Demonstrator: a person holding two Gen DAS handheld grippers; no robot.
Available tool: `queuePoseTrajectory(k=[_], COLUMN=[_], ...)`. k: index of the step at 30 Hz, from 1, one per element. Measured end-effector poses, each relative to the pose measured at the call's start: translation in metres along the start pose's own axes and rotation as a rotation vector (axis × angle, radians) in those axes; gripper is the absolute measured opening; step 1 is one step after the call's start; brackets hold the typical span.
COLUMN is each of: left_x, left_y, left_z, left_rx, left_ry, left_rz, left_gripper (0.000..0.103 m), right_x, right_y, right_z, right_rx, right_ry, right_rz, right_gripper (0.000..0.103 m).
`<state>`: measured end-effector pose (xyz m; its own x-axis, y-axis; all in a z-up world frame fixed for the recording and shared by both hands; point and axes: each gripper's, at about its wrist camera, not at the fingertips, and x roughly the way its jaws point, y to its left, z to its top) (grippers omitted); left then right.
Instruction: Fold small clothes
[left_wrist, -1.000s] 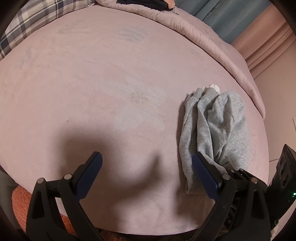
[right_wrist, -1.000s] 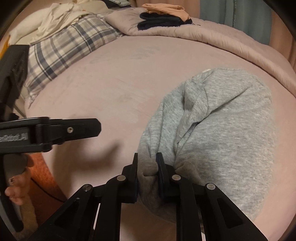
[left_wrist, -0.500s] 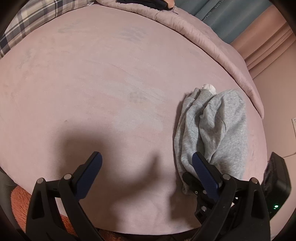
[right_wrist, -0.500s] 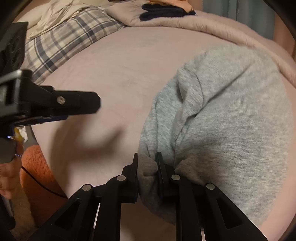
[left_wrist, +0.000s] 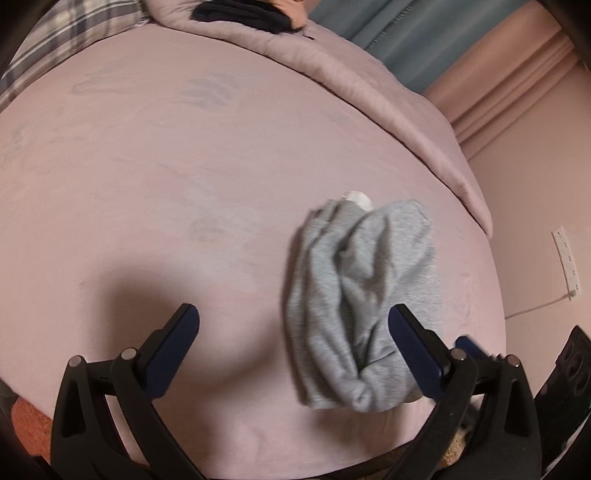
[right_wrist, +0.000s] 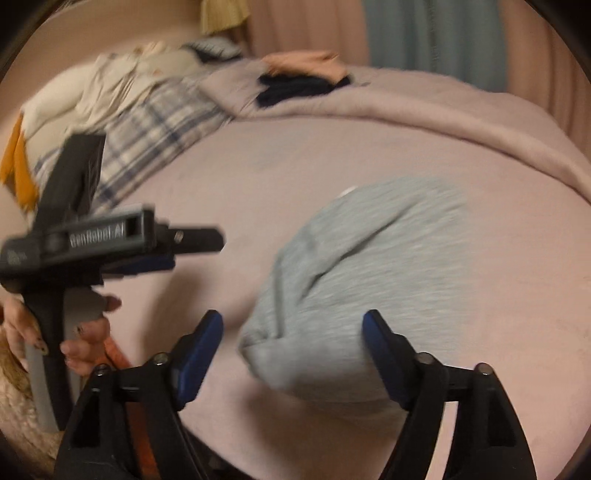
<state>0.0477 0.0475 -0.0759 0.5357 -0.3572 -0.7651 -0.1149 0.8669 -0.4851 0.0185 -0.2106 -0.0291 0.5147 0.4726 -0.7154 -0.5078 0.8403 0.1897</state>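
Bare pink bed (left_wrist: 184, 184) lies left — grey garment (left_wrist: 369, 295) blocks right.

Rumpled grey garment (left_wrist: 364, 302) on pink bed (left_wrist: 184, 184), just beyond the wide-open left tool (left_wrist: 293, 323).

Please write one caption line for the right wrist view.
Right gripper, jaws just opened, above the bunched grey garment on the pink bed.

pink bed (left_wrist: 155, 192) bears a crumpled grey garment (left_wrist: 365, 295), plaid pillow (right_wrist: 155, 125), folded clothes (right_wrist: 303, 79).
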Motion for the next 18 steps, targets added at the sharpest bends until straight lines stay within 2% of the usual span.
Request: queuePoseTrajectory(k=[3, 5, 9, 14, 18], left_x=[0.012, 0.024, 0.053, 0.081, 0.093], left_y=[-0.013, -0.019, -0.025, -0.026, -0.021], left_z=[-0.002, -0.006, -0.018, -0.031, -0.034], left_rx=[0.030, 0.039, 0.040, 0.037, -0.018], left_ry=[0.027, 0.051, 0.137, 0.208, 0.220], left_rz=[-0.034, -0.057, -0.102, -0.112, -0.178], left_gripper=[0.102, 0.102, 0.102, 0.102, 0.102], right_x=[-0.013, -0.014, 0.003, 0.027, 0.044], right_y=[-0.028, -0.053, -0.104, -0.124, -0.128], right_z=[0.001, -0.003, -0.015, -0.030, -0.040], right_rx=[0.078, 0.174, 0.410, 0.512, 0.548], right_ry=[-0.042, -0.060, -0.017, 0.027, 0.075], right_rz=[-0.030, -0.018, 0.055, 0.114, 0.166], right_gripper=[0.089, 0.095, 0.096, 0.096, 0.095])
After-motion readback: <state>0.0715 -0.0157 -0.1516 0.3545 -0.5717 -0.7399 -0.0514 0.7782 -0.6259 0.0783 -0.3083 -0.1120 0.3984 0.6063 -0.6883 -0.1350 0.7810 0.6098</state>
